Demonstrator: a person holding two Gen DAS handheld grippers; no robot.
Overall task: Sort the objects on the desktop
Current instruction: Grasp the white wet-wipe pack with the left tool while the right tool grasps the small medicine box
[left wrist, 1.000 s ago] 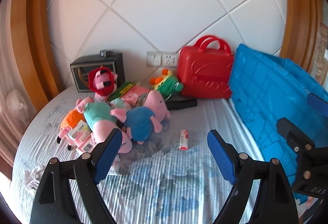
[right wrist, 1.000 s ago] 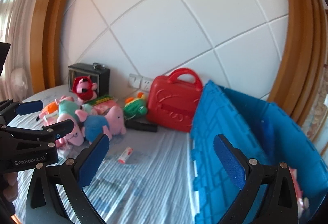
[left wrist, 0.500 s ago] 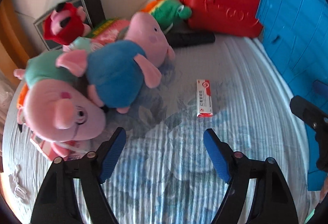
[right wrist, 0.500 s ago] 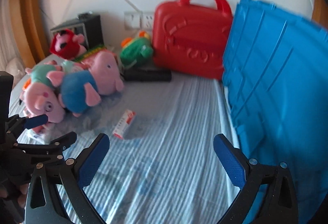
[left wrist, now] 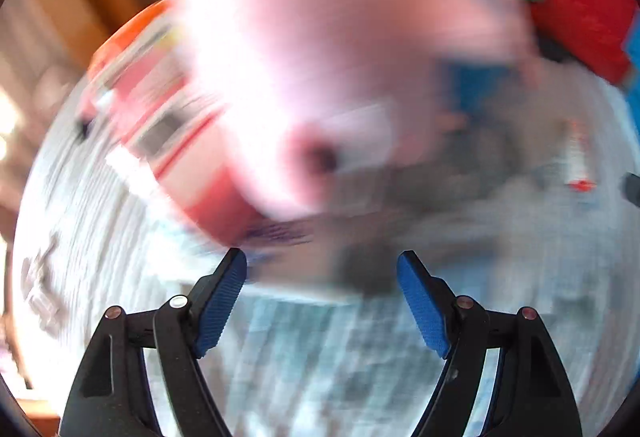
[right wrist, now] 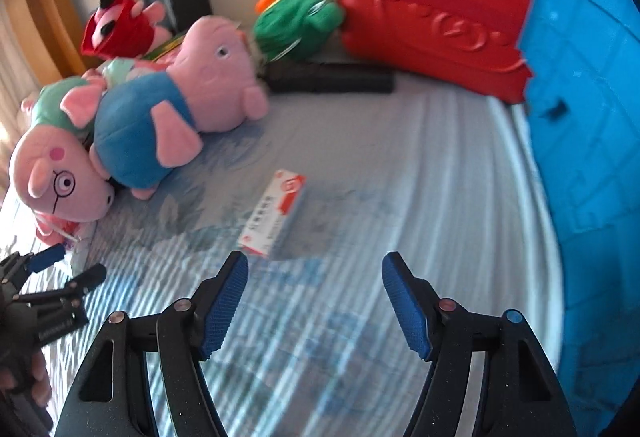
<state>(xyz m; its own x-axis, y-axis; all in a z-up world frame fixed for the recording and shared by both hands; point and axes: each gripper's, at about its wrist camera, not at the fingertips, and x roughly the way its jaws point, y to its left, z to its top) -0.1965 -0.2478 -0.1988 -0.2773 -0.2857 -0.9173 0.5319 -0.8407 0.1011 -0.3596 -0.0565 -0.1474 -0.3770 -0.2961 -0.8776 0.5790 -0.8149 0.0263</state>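
White-and-red small box [right wrist: 275, 212] lies just beyond the open right gripper [right wrist: 315, 269].

Both grippers: black textured plastic arms; ribbed blue pads [right wrist: 224, 307]; copper and silver pivot screws; one blue screw on right gripper [right wrist: 314, 301]; left gripper [left wrist: 320, 301] body carries white lettering.

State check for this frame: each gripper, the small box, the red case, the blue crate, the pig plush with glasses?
left gripper: open, empty
right gripper: open, empty
small box: lying flat, untouched
red case: closed, standing upright
blue crate: beside the case, contents not visible
pig plush with glasses: lying on its side
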